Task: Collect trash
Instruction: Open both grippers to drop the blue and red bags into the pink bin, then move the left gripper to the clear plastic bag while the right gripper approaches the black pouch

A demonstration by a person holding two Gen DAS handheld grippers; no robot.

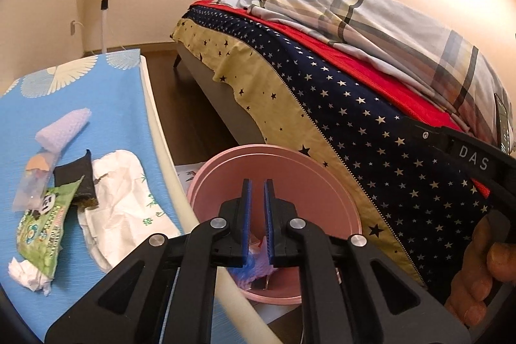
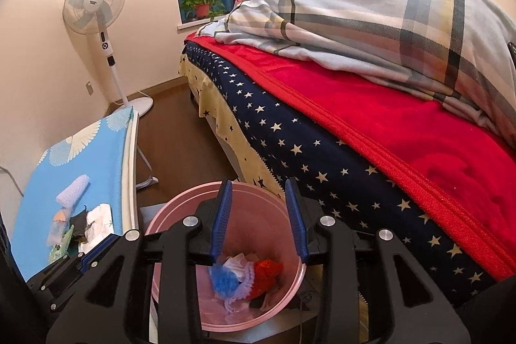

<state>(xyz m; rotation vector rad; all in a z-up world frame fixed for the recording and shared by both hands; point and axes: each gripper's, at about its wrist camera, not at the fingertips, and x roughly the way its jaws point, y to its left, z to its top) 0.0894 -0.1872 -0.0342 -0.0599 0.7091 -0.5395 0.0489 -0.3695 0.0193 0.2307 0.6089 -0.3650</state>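
A pink bin [image 1: 274, 163] stands on the floor between the table and the bed. Over it, my left gripper [image 1: 257, 199] shows only a narrow gap between its blue pads, with nothing in it. My right gripper [image 2: 258, 182] hangs open above the same bin [image 2: 161, 215], also with nothing between the fingers. Blue scrap [image 2: 224, 279], red scrap [image 2: 267, 273] and white paper lie in the bin. On the table lie a lilac foam roll [image 1: 63, 129], a green panda wrapper [image 1: 45, 224], a black packet [image 1: 75, 179], a white paper wrapper [image 1: 122, 208] and a crumpled tissue [image 1: 27, 274].
The table [image 1: 96, 92] has a blue cloth and a cream edge close to the bin's left. A bed [image 2: 354, 134] with a starred cover, red blanket and plaid quilt fills the right. A standing fan [image 2: 96, 5] is in the far corner. A hand [image 1: 477, 273] grips the right handle.
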